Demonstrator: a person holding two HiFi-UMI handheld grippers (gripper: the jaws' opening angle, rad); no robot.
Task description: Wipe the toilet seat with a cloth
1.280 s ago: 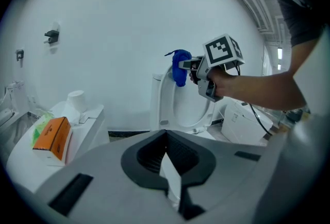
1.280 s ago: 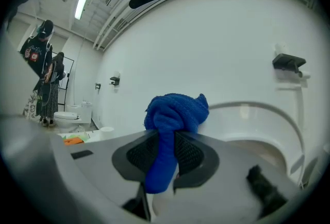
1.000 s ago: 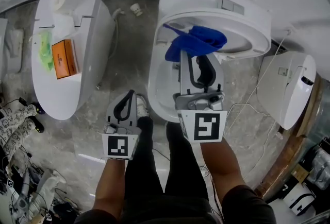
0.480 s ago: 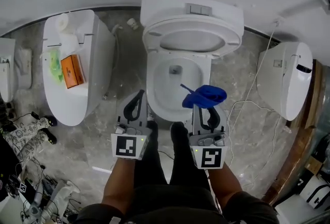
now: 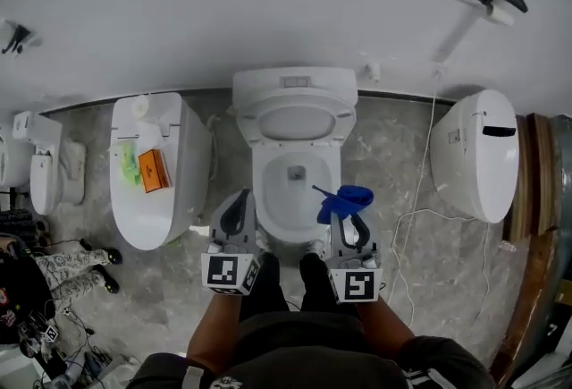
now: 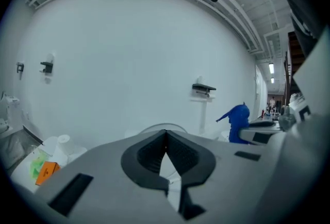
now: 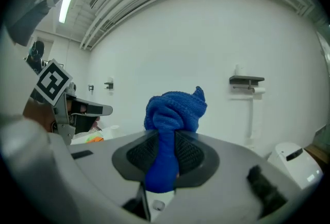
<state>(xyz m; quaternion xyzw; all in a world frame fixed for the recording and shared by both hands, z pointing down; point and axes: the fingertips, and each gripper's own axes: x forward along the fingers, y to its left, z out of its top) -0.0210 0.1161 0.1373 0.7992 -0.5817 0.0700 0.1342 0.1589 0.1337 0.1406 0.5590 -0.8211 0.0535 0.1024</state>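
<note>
**Both grippers raised in front of the middle toilet, cloth in the right one**

The right gripper [image 7: 166, 139] has its jaws closed on a blue cloth [image 7: 175, 109]. The cloth is pinched at its middle and bunches into a knot-like wad beyond the jaw tips. In the head view the wad lies against the near right rim of the toilet bowl [image 5: 268, 199]. The left gripper [image 6: 165, 134] has its jaws shut tip to tip with nothing between them, and it sits left of the bowl's near edge. The toilet's lid [image 5: 295, 123] is tilted up against the cistern. On the closed toilet to the left [image 5: 174, 199] lie an orange box [image 5: 154, 170] and a green item [image 5: 130, 165]. A third toilet [image 5: 474, 155] stands at the right on the grey floor [image 5: 402, 289].
</note>
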